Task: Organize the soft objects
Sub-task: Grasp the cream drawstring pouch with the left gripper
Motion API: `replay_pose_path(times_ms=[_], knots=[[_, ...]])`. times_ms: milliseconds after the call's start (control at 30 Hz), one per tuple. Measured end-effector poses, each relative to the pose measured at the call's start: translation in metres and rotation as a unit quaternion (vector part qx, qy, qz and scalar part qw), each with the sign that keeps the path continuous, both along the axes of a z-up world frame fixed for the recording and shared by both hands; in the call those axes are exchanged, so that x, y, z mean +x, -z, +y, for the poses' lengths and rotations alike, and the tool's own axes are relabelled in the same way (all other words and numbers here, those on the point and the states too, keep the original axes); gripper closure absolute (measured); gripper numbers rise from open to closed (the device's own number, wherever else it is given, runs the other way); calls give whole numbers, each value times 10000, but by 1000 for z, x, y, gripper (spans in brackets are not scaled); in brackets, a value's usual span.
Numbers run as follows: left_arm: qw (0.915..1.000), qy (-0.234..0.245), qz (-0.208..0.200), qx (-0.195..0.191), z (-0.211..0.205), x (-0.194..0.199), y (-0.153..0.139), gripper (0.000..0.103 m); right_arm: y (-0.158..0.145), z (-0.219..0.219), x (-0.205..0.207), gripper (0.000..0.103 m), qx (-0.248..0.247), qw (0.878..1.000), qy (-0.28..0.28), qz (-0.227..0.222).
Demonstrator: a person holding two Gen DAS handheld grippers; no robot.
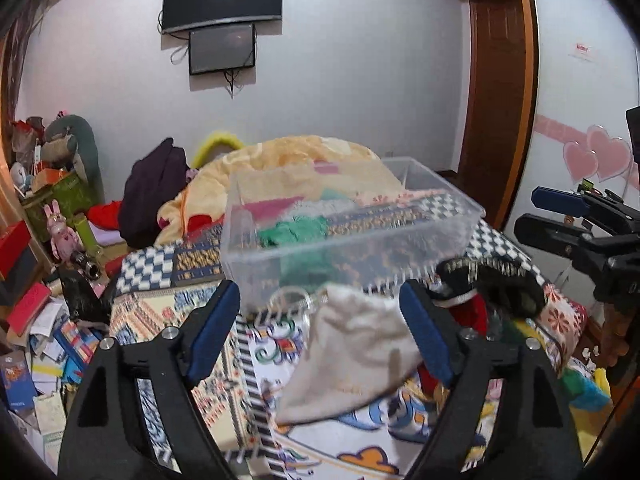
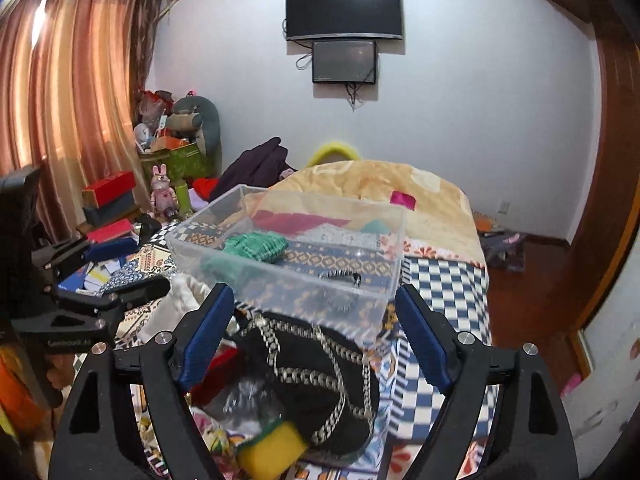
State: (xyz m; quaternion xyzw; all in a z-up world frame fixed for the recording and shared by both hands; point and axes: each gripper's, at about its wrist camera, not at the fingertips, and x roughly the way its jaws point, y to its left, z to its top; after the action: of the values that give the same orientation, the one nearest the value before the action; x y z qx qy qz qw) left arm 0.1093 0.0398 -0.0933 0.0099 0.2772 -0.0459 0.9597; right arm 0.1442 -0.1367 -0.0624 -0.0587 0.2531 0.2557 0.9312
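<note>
Left gripper [image 1: 320, 312] and right gripper [image 2: 315, 312], jaws spread wide and empty, above the bed [image 2: 440, 280]: cream cloth pouch [image 1: 352, 360] below the left, black chain-trimmed item [image 2: 316, 380] below the right, clear plastic bin [image 2: 288, 256] beyond holding a green cloth [image 2: 256, 246].

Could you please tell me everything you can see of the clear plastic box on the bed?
The clear plastic box is a rectangular, open-topped bin with see-through walls and a slightly flared rim. It sits upright on the patterned bedspread, ahead of both open grippers, neither touching it. Inside lies a green knitted item near one end, and a small dark striped item shows at the other. A beige cloth and a black cloth with chain-like trim lie just in front of it; contact is unclear.
</note>
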Motion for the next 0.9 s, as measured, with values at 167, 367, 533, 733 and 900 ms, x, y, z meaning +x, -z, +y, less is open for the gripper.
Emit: replay_pose_path(times_ms=[167,367,533,733,900], knots=[[9992,-42,354,-184,4,-1,28,17,17,2,-3,22,-14,9994,-68,338],[9965,-41,724,-413,5,5,47,17,35,-4,1,26,70,9974,-71,710],[9932,-16,927,-703,7,10,55,20,41,-10,1,39,131,9962,-38,860],[9930,107,1039,-557,-4,10,63,49,42,-14,1,65,233,9956,-44,902],[9938,153,984,-492,-7,7,64,78,42,-18,-1,83,279,9956,51,891]])
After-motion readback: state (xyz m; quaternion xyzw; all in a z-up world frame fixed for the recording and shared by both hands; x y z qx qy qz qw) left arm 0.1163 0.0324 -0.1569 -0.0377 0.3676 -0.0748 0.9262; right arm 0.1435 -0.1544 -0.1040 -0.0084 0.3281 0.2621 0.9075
